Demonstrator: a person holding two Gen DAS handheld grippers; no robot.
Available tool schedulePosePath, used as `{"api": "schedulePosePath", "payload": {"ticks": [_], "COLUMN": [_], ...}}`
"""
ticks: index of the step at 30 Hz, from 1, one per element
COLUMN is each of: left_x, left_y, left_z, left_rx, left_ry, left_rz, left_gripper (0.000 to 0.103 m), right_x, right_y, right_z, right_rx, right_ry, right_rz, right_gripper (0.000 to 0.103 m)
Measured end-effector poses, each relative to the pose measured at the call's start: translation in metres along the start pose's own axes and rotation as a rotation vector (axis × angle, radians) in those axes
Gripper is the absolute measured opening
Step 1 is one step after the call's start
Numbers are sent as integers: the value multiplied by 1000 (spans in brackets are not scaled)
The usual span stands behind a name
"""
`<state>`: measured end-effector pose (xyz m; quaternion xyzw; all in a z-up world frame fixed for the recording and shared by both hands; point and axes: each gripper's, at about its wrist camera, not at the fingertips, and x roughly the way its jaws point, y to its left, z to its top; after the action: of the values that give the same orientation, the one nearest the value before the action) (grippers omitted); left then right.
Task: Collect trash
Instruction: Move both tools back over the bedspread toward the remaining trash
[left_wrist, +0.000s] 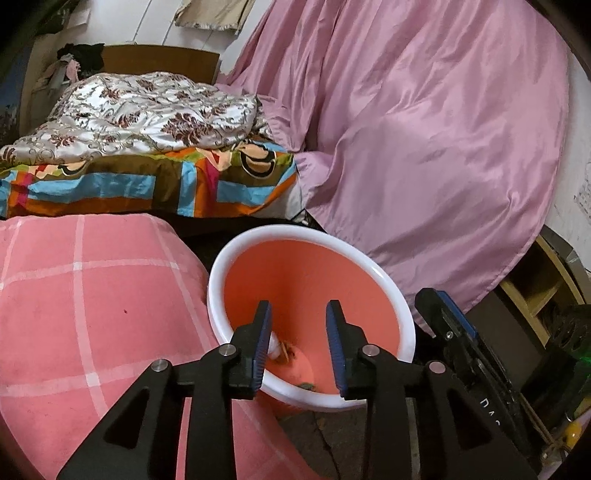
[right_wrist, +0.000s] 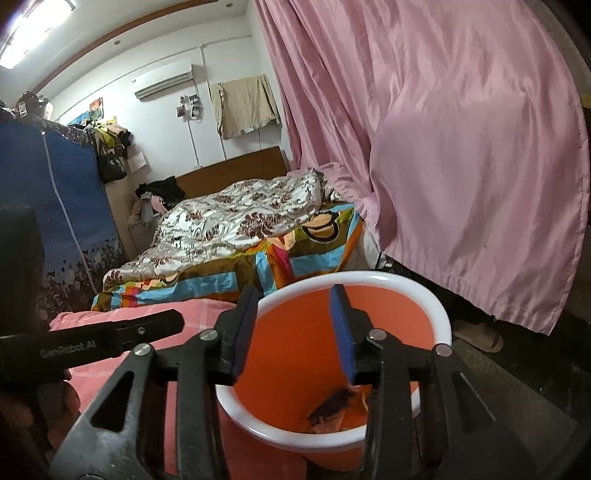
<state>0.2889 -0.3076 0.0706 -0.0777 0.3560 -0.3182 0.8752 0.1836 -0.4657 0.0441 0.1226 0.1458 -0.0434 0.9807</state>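
Note:
An orange trash bin with a white rim (left_wrist: 221, 258) stands on the floor beside a pink checked cushion (left_wrist: 92, 295); it also shows in the right wrist view (right_wrist: 436, 306). My left gripper (left_wrist: 299, 317) is open and empty, held over the bin's mouth. White and brown scraps (left_wrist: 280, 350) lie at the bin's bottom. My right gripper (right_wrist: 295, 299) is open and empty above the bin too, and it appears at the right in the left wrist view (left_wrist: 443, 317). A dark scrap (right_wrist: 332, 406) lies inside the bin.
A bed with a floral quilt (left_wrist: 140, 110) and a colourful sheet (left_wrist: 147, 184) lies behind. A pink curtain (left_wrist: 424, 129) hangs at the right. A slipper (right_wrist: 480, 336) lies on the floor under it. A blue wardrobe (right_wrist: 55, 206) stands at the left.

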Motion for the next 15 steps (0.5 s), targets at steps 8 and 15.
{"api": "schedulePosePath", "payload": {"ticks": [8,15], "left_x": [-37,-86], "left_y": [6,24], "left_z": [3,1], "left_rx": [13,16], "left_ry": [-126,-266], "left_rz": [54,126], "left_gripper": [33,52], "right_x": [-14,-31], "right_y": [18,51], "right_z": [10,16], "right_rx": [-15,-51], "right_ry": [-97,-210], "right_rz": [20,52], "right_gripper": [75,99]}}
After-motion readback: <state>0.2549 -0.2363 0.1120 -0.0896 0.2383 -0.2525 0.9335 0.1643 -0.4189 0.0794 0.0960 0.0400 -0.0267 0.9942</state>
